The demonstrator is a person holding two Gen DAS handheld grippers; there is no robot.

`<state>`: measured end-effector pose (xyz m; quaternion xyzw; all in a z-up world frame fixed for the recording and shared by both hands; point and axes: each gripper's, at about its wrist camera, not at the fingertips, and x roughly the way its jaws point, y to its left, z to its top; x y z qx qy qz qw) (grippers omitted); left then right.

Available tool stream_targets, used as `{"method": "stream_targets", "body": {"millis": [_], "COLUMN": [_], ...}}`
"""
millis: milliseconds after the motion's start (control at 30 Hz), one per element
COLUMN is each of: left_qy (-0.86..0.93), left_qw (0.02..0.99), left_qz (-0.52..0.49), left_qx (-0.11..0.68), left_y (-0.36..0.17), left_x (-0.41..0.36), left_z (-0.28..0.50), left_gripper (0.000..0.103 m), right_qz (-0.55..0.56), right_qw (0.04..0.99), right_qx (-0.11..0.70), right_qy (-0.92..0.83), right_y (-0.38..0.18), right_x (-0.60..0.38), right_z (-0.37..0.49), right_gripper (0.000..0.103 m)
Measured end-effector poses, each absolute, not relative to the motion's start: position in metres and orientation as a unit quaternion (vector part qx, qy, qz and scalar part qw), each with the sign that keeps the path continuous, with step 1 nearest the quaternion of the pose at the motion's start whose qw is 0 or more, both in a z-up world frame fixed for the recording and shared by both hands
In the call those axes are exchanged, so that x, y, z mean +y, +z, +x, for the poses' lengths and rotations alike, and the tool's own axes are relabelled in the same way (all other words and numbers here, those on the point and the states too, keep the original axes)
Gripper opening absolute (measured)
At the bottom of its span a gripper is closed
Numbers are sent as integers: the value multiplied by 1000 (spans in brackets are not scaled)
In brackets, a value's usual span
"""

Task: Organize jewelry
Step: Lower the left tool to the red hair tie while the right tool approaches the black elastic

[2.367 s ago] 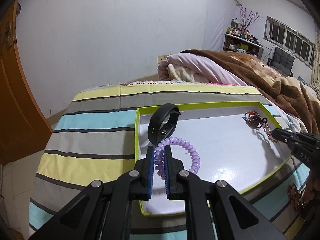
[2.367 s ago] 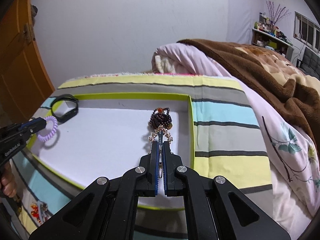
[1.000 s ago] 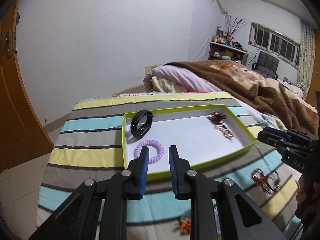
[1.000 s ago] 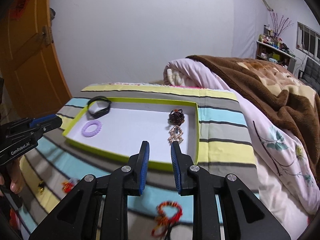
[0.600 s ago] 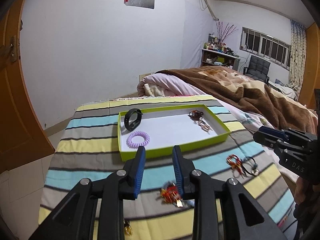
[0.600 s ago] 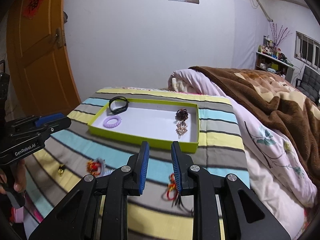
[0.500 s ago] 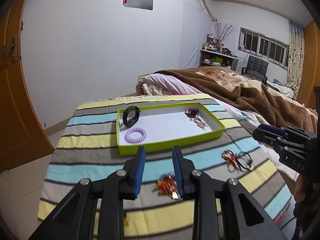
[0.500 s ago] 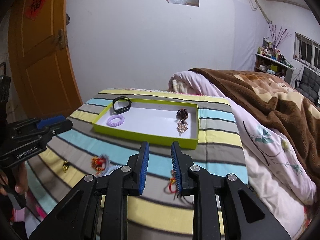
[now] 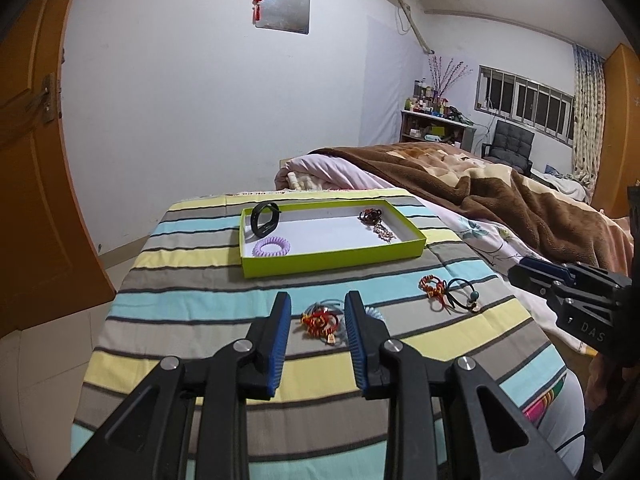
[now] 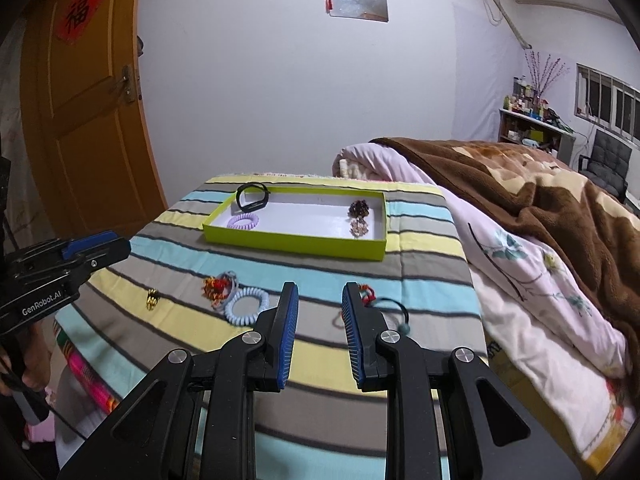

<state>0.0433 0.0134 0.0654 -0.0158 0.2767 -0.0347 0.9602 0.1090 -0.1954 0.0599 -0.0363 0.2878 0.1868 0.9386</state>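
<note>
A lime-green tray (image 9: 332, 260) (image 10: 296, 243) sits on the striped bedspread. It holds a black band (image 9: 265, 219) (image 10: 252, 196), a purple coil tie (image 9: 272, 246) (image 10: 243, 222) and a beaded brooch (image 9: 374, 220) (image 10: 359, 216). My left gripper (image 9: 314, 312) is open and empty above a red knotted charm (image 9: 320, 322) (image 10: 216, 288). My right gripper (image 10: 318, 300) is open and empty, near a red bracelet with a black cord (image 10: 376, 300) (image 9: 448, 294). A pale blue coil tie (image 10: 247, 305) and a small gold piece (image 10: 152, 298) lie loose on the spread.
A brown blanket (image 9: 500, 196) and pink quilt (image 10: 520, 272) cover the bed to the right. An orange door (image 10: 88, 112) stands left. The striped spread (image 9: 192, 264) drops off at its left and near edges.
Both grippers let go of their items in the tray, opened, and pulled back and up. The loose jewelry on the spread in front of the tray has come into view.
</note>
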Motion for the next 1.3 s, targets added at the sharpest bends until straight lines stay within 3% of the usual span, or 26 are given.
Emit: {"method": "stream_targets", "body": {"millis": [567,1300], "left_qy": [-13,-30], "left_qw": [957,940], "left_qz": [-31,-34], "left_qx": [287,337], "left_y": [39,7], "left_x": [27,16], "left_z": [13,82], "left_gripper": [29,34], "right_qz": [-20,-16], "right_qw": [933,925], "right_qx": [309,346], "right_qy": [186,156], "right_y": [39,9], "right_x": [-217,-227], "right_z": [87,138], "right_gripper": [23,23]}}
